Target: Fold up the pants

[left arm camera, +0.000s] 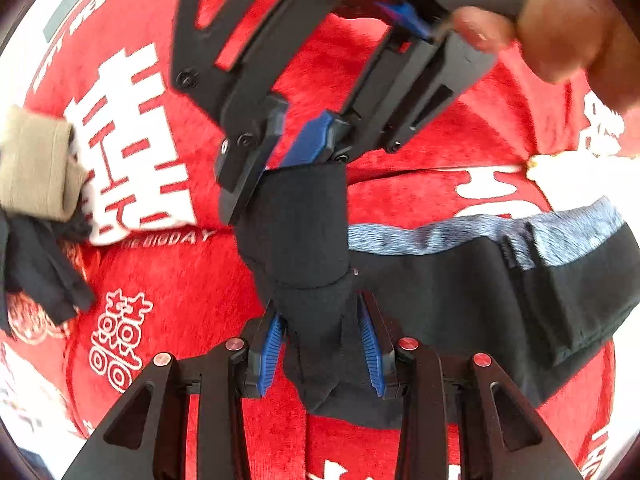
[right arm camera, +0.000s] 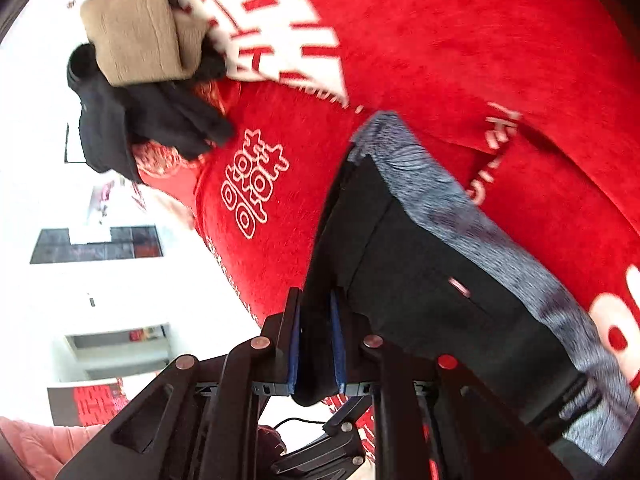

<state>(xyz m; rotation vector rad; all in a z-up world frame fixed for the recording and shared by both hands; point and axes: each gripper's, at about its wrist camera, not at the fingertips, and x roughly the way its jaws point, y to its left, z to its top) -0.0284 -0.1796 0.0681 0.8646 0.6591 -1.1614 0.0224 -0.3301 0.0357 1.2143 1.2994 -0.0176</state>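
Observation:
Black pants (left arm camera: pixel 460 280) with a blue-grey waistband (left arm camera: pixel 480 232) lie partly lifted over a red blanket (left arm camera: pixel 180 272). My left gripper (left arm camera: pixel 322 344) is shut on a bunched black end of the pants. My right gripper (left arm camera: pixel 280 148) reaches in from above in the left wrist view, shut on the same fold of black cloth. In the right wrist view my right gripper (right arm camera: pixel 316 344) clamps the black edge of the pants (right arm camera: pixel 420 272), and the grey waistband (right arm camera: pixel 460 216) runs off to the right.
A folded tan garment (right arm camera: pixel 136 40) lies on dark clothes (right arm camera: pixel 152 120) at the blanket's left edge; the tan garment also shows in the left wrist view (left arm camera: pixel 36 164). The blanket (right arm camera: pixel 460 48) bears white characters. A hand (left arm camera: pixel 560 32) holds the right gripper.

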